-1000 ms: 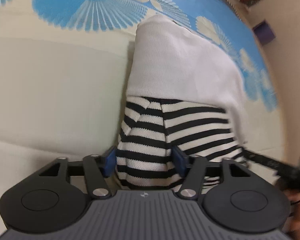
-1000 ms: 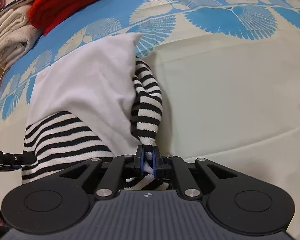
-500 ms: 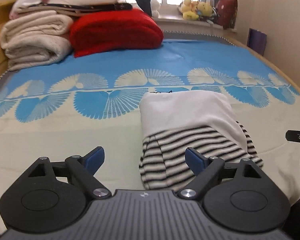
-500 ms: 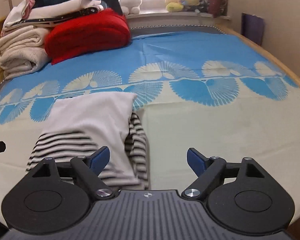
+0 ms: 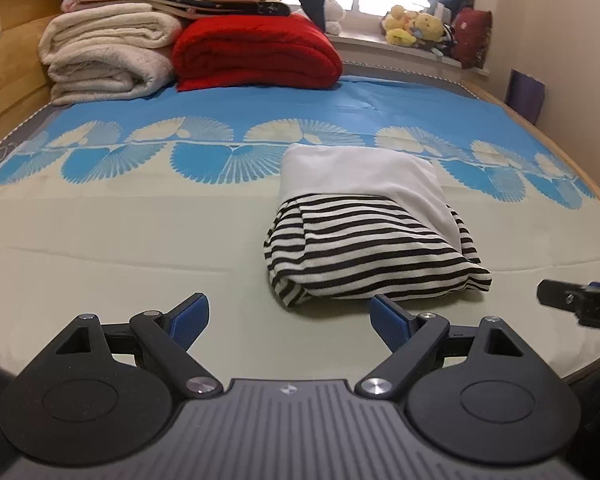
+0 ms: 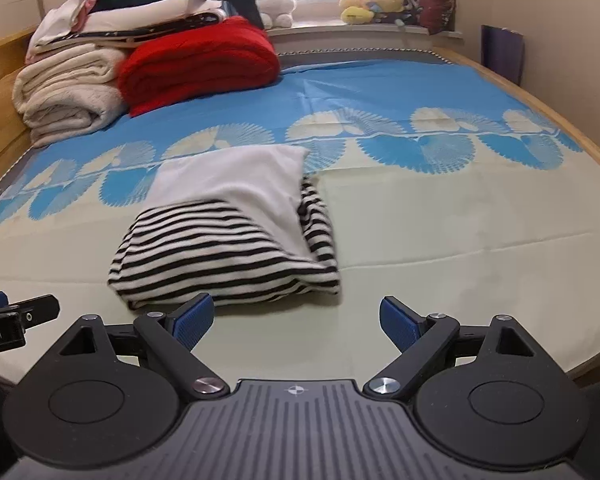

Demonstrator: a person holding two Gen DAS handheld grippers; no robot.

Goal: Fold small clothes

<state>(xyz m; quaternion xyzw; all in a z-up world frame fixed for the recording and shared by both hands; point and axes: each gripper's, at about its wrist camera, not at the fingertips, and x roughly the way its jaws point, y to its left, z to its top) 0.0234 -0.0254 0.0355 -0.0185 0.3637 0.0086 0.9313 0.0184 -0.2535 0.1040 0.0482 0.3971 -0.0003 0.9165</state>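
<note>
**Folded garment lies free of both grippers**

The left gripper (image 5: 290, 320) stands wide open, empty. The right gripper (image 6: 296, 322) has nothing between its jaws, which are opening. Just ahead lies the folded striped garment (image 5: 372, 248) on the bedsheet (image 5: 120, 232). Farther off: red blanket (image 5: 256, 54).

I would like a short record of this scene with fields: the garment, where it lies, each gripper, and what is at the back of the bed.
garment: folded striped garment, black-and-white stripes with a plain white part on top
surface: bed sheet, cream with blue fan pattern
left gripper: jaws wide apart, nothing between them, short of the garment
right gripper: jaws opening, nothing between them
back of bed: red blanket, cream blankets, plush toys on the windowsill
</note>
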